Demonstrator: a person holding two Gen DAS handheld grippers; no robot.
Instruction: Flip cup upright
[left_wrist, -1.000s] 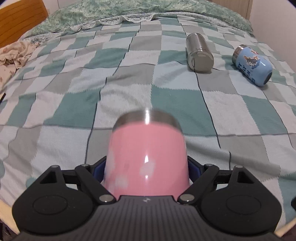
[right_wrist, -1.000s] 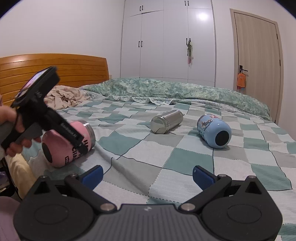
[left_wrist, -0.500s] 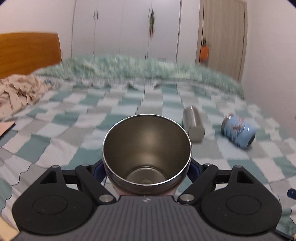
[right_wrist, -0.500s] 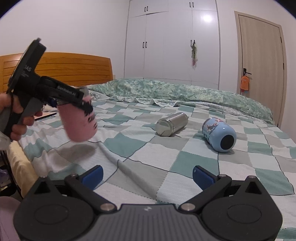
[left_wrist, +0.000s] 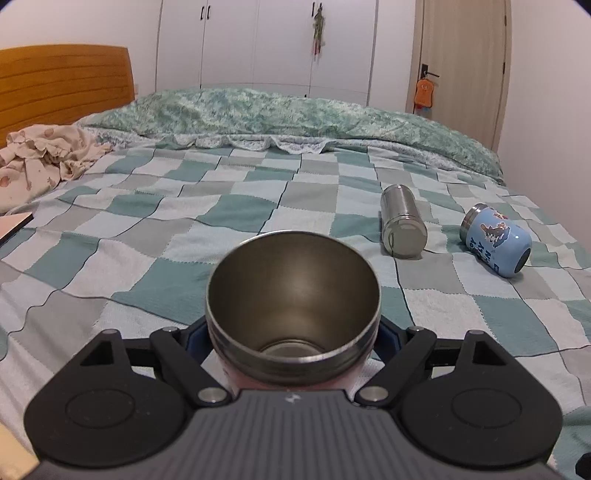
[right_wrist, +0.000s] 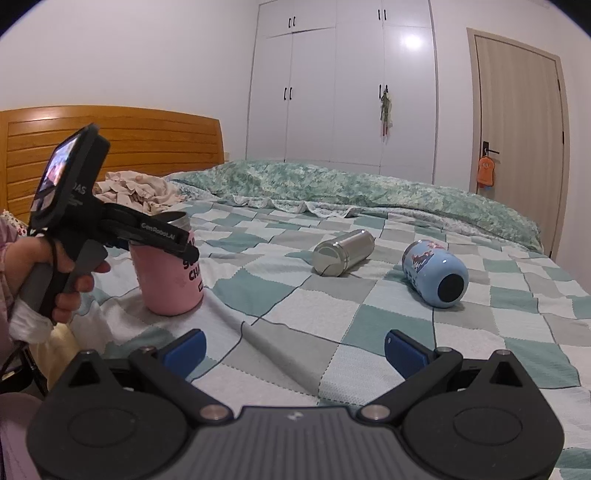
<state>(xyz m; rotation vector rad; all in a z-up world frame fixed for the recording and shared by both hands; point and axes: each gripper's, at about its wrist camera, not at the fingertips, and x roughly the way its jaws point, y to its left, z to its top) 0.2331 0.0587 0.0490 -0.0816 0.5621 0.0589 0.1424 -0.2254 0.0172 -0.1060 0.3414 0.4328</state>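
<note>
A pink cup (right_wrist: 168, 280) with a steel inside (left_wrist: 293, 295) stands upright on the checked blanket, mouth up, at the near left of the bed. My left gripper (left_wrist: 293, 334) is shut on the pink cup around its upper wall; it shows from the side in the right wrist view (right_wrist: 159, 236). A silver steel cup (left_wrist: 402, 227) (right_wrist: 341, 253) and a blue printed cup (left_wrist: 496, 242) (right_wrist: 436, 273) lie on their sides farther right. My right gripper (right_wrist: 293, 349) is open and empty, low over the blanket in front of them.
A checked green and white blanket (right_wrist: 332, 314) covers the bed. A crumpled floral cloth (left_wrist: 40, 162) lies at the far left by the wooden headboard (left_wrist: 62, 81). A green quilt (left_wrist: 295, 110) is bunched along the back. Wardrobe and door stand behind.
My left gripper turned the pink cup from lying on its side to mouth up and lowered it onto the blanket. The right gripper stayed open and nearly still.
</note>
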